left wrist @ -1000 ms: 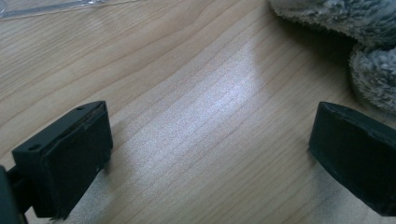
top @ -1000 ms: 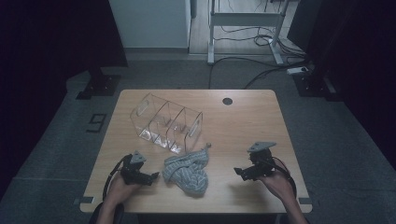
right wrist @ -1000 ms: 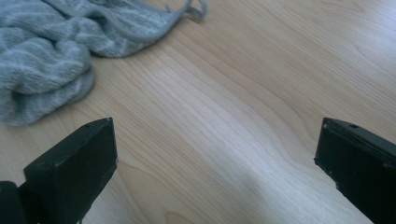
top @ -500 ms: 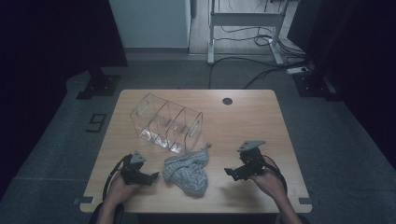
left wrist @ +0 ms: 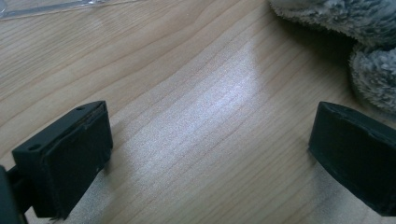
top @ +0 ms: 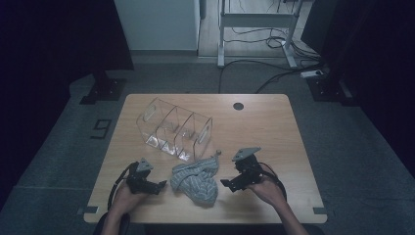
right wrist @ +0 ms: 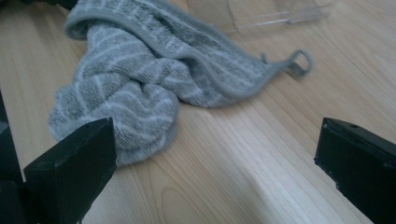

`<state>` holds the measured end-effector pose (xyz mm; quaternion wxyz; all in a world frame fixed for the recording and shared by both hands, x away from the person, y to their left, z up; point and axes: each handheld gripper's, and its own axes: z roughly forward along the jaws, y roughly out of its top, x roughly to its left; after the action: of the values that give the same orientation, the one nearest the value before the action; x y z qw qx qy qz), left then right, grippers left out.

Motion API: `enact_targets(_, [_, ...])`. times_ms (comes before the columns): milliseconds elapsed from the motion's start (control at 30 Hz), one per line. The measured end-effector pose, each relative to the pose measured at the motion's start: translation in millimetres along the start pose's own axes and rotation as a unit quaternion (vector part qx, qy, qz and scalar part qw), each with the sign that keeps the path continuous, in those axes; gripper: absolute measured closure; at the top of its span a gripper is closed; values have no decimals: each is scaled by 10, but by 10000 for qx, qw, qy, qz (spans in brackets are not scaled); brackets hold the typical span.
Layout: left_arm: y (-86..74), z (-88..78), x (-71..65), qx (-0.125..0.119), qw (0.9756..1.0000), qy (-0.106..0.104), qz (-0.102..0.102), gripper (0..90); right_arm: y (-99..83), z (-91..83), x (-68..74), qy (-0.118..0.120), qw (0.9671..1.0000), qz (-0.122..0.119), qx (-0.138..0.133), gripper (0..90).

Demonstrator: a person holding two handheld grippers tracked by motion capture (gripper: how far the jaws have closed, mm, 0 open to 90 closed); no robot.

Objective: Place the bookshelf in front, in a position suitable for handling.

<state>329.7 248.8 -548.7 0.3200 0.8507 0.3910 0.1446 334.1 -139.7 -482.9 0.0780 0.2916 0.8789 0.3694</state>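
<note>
I read the current step as the approach to a grasp: both tools flank the crumpled grey towel with pale stripes and a small hanging loop [top: 195, 180], which lies in a loose heap on the light wooden bench [top: 264, 127], near its front edge and just in front of the clear plastic three-compartment organiser [top: 174, 128].

Left hand-held gripper [top: 159, 186]: jaws spread wide, nothing between them. In the left gripper view I see bare wood across the gap and the towel's fluffy edge [left wrist: 369, 56] just beyond the right-hand jaw (near, not touching as far as I can tell).

Right hand-held gripper [top: 226, 183]: jaws likewise wide apart and empty. In the right gripper view the towel's bunched end [right wrist: 126, 98] sits just behind the left-hand jaw, and the hanging loop [right wrist: 301, 60] points toward the organiser.

Judgement on the next move:
1. I need each tool to bring a free edge or corner of the towel between its jaws before closing.
2. The bound hem is the better target; the bunched middle would gather several layers.
3. I would keep the lower jaw flat to the bench so it slides under the fabric rather than pushing the heap away.
</note>
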Motion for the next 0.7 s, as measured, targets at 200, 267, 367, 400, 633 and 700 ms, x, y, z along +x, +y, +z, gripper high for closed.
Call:
enact_targets(200, [0, 0, 0, 0, 10000, -1, 0, 0, 100, 126, 93, 159, 9998, -139, 60, 0])
enact_targets(267, [0, 0, 0, -1, 10000, -1, -1, 0, 131, 166, 121, 218, 9996, -168, 60, 0])
enact_targets(367, [0, 0, 0, 0, 10000, -1, 1, 0, 176, 235, 169, 265, 9993, -230, 96, 0])
enact_targets(400, [0, 0, 0, -1, 10000, -1, -1, 0, 189, 259, 182, 289, 9992, -251, 113, 0])
enact_targets(633, [0, 0, 0, -2, 10000, 0, -1, 0, 283, 417, 271, 459, 9982, -345, 162, 0])
enact_targets(700, [0, 0, 0, -3, 10000, 1, 0, 0, 313, 461, 305, 493, 9979, -373, 167, 0])
